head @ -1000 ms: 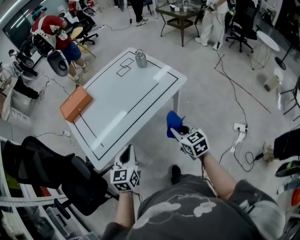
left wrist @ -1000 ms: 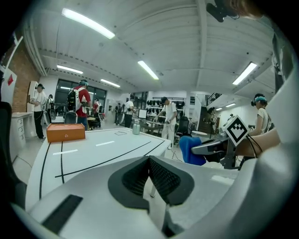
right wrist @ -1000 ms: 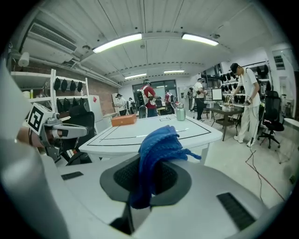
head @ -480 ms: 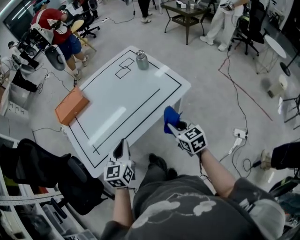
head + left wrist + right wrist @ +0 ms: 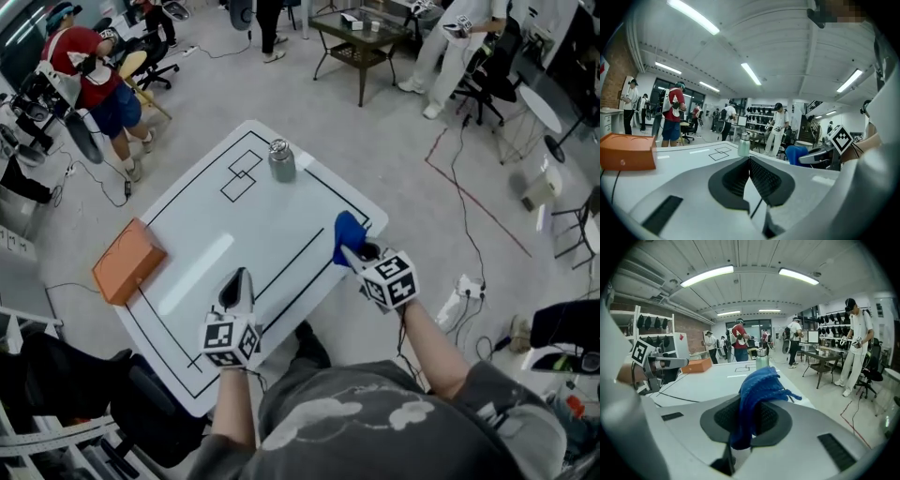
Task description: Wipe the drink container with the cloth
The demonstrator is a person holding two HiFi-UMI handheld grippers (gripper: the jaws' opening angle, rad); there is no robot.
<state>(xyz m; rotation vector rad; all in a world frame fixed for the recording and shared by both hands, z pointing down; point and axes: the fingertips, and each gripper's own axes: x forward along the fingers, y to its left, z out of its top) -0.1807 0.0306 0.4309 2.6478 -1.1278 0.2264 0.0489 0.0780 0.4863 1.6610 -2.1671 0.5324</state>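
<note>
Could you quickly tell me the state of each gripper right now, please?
Left gripper: closed, empty.
Right gripper: closed on the crumpled blue cloth.

No words, brands or numbers are legible. Only black-and-white square code markers show: on the cube [image 5: 230,339] of the left gripper [image 5: 240,277] at seven o'clock, and the cube [image 5: 389,279] of the right gripper [image 5: 352,251] at four o'clock.

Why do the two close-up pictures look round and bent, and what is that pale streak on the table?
Left and right gripper views: wide-angle lenses bow the ceiling lights and darken the corners. Head view: the streak looks like ceiling light glaring off the glossy white table.
</note>
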